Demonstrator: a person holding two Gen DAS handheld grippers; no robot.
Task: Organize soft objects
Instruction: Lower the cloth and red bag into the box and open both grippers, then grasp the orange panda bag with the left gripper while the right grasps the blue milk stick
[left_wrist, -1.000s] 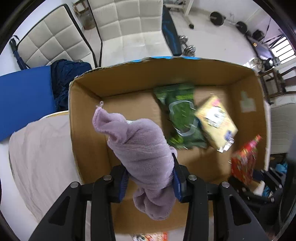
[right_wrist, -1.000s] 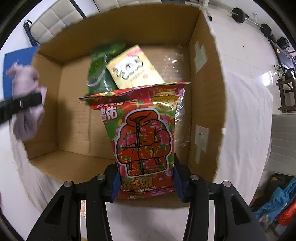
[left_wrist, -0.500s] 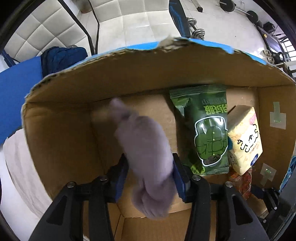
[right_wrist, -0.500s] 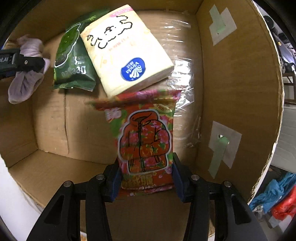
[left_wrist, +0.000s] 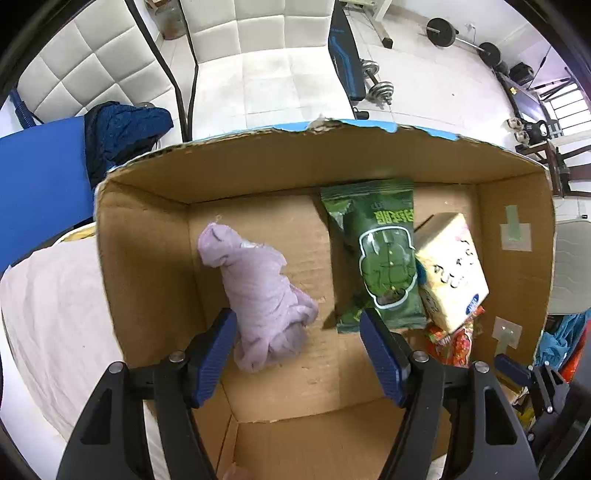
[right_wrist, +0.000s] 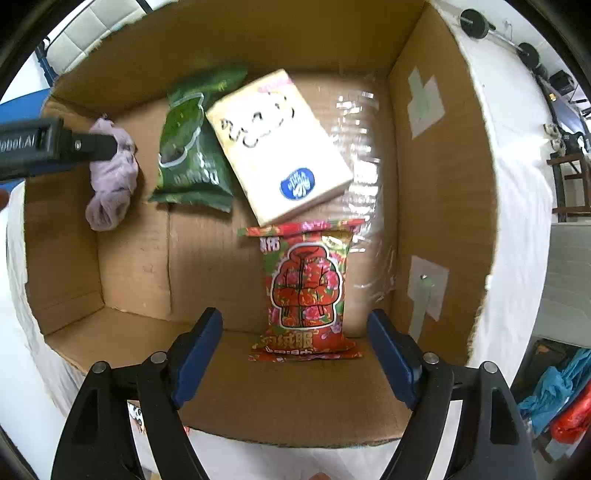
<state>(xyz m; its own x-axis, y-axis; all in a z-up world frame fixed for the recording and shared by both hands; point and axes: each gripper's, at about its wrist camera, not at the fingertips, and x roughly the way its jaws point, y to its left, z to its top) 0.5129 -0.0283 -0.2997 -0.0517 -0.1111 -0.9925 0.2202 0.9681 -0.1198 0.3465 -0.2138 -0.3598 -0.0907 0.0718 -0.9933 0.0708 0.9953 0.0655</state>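
A purple rolled cloth (left_wrist: 260, 295) lies on the floor of the open cardboard box (left_wrist: 258, 173), at its left side; it also shows in the right wrist view (right_wrist: 110, 181). My left gripper (left_wrist: 297, 354) is open just above and behind the cloth. A red floral snack bag (right_wrist: 304, 288) lies on the box floor near the right wall, its corner in the left wrist view (left_wrist: 452, 339). My right gripper (right_wrist: 295, 352) is open just behind that bag. A green snack bag (left_wrist: 380, 258) and a cream tissue pack (left_wrist: 450, 269) lie between them.
The box (right_wrist: 443, 184) stands on a surface covered with white cloth (left_wrist: 51, 314). White padded chairs (left_wrist: 273, 40), a blue board (left_wrist: 37, 173) and dark blue fabric (left_wrist: 122, 136) stand behind it. Weights (left_wrist: 376, 81) lie on the floor beyond.
Both grippers have opened. The purple cloth has dropped from the left gripper onto the box floor, and the red snack bag has dropped from the right gripper. Both grippers have drawn back a little.
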